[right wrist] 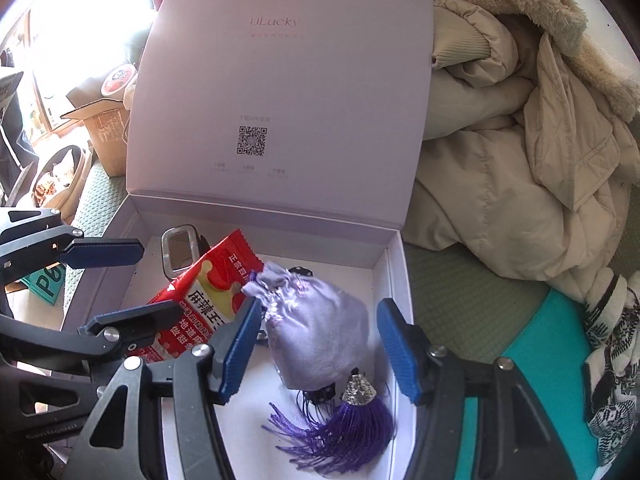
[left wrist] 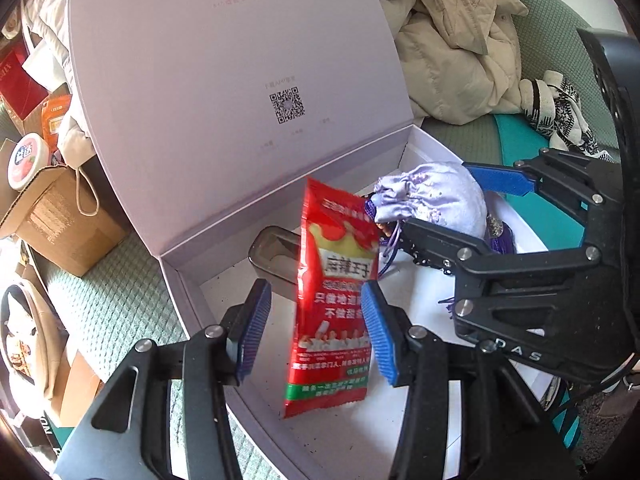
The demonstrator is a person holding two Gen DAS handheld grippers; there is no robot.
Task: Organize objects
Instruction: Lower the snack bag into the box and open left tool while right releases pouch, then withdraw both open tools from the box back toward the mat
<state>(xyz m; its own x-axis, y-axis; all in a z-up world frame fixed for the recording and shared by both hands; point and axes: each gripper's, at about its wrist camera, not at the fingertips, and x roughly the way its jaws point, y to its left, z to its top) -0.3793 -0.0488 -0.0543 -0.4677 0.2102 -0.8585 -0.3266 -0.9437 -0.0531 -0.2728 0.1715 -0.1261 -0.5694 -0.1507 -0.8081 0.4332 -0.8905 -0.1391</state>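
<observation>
A lilac gift box point(left wrist: 172, 264) point(right wrist: 394, 276) stands with its lid point(left wrist: 240, 80) raised. Inside, a red snack packet point(left wrist: 332, 312) point(right wrist: 200, 292) stands tilted between the fingers of my left gripper point(left wrist: 315, 284) point(right wrist: 160, 278). It touches the right pad point(left wrist: 380, 332), while the left pad is clear of it. A lilac drawstring pouch point(right wrist: 316, 328) point(left wrist: 436, 196) with a purple tassel point(right wrist: 352, 428) lies between the fingers of my right gripper point(right wrist: 319, 303). A gap shows at the right pad point(right wrist: 400, 348). A small metal tin point(left wrist: 276, 260) point(right wrist: 180, 252) lies behind the packet.
A beige coat point(right wrist: 520, 140) point(left wrist: 452, 40) is heaped to the right of the box. Patterned knitwear point(right wrist: 612, 360) lies on a teal mat point(right wrist: 540, 332). To the left stand a cardboard box point(left wrist: 60, 220) and bags on a green quilted cover point(left wrist: 120, 300).
</observation>
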